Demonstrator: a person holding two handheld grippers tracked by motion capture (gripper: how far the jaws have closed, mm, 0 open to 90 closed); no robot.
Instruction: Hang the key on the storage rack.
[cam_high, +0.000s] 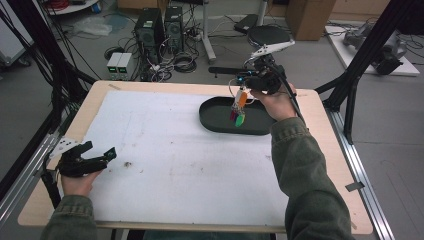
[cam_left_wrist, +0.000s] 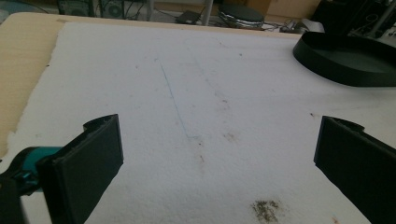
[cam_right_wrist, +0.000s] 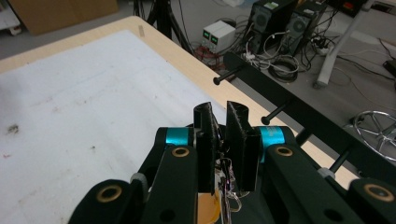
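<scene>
Left gripper (cam_high: 100, 156) rests low at the near left edge of the table (cam_high: 320, 107), jaws spread wide with bare white mat (cam_high: 165, 150) between them in the left gripper view; nothing held. Mat centre carries stains and a faint blue line, no objects.

Black oval tray (cam_high: 215, 120) sits on the far right part of the mat. Right gripper (cam_high: 239, 100) hangs above it, jaws clenched on a small bundle (cam_high: 239, 107) — orange, green and dark red pieces strung on thin wire or cord, dangling over the tray's interior and clear of its floor as far as I can judge.

Progress, as a judgement: bundle is picked up and in the air; setting it down, in the tray or out on the mat, is not done yet. Which way it is bound, I cannot tell.

Hard to read: in the right gripper view the bundle is mostly hidden below the jaws, only an orange scrap and wire loops showing. Tray's right end hidden behind the hand (cam_high: 277, 102).
</scene>
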